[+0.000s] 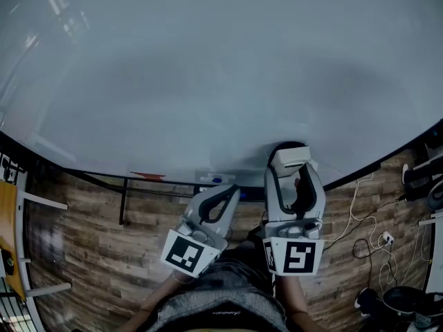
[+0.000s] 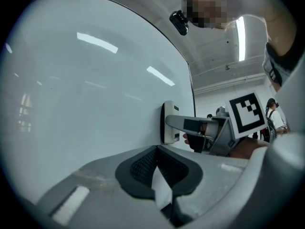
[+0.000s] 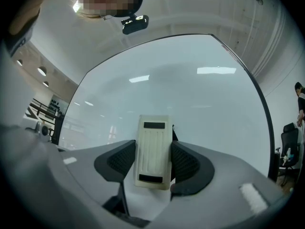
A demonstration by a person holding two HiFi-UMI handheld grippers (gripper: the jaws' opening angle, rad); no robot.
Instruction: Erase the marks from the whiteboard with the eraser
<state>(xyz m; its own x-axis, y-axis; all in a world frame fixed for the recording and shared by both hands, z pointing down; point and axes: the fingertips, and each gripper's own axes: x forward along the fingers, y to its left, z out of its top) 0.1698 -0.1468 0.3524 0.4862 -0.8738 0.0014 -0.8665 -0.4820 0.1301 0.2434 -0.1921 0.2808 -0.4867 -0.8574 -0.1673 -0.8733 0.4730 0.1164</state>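
left gripper (image 1: 223, 194) pressed together, empty, below the board | whiteboard (image 1: 208, 68): no marks visible | right gripper (image 1: 294, 175) pinching eraser (image 1: 291, 156) flat against board's lower edge | risk: uneven pressure twists eraser out of pinch

Cream, ribbed eraser (image 3: 152, 149) w/ black strips — whiteboard (image 1: 208, 75) pale grey-white, floor (image 1: 83, 254) brown wood-grain.

The whiteboard (image 1: 208, 68) is smooth and glossy, the eraser (image 3: 153, 149) is ribbed, matt cream plastic, the right hand-held gripper (image 3: 152, 162) is matt grey plastic with black, finely textured pads (image 3: 187, 165), and the floor (image 1: 90, 244) is grainy wood planking.
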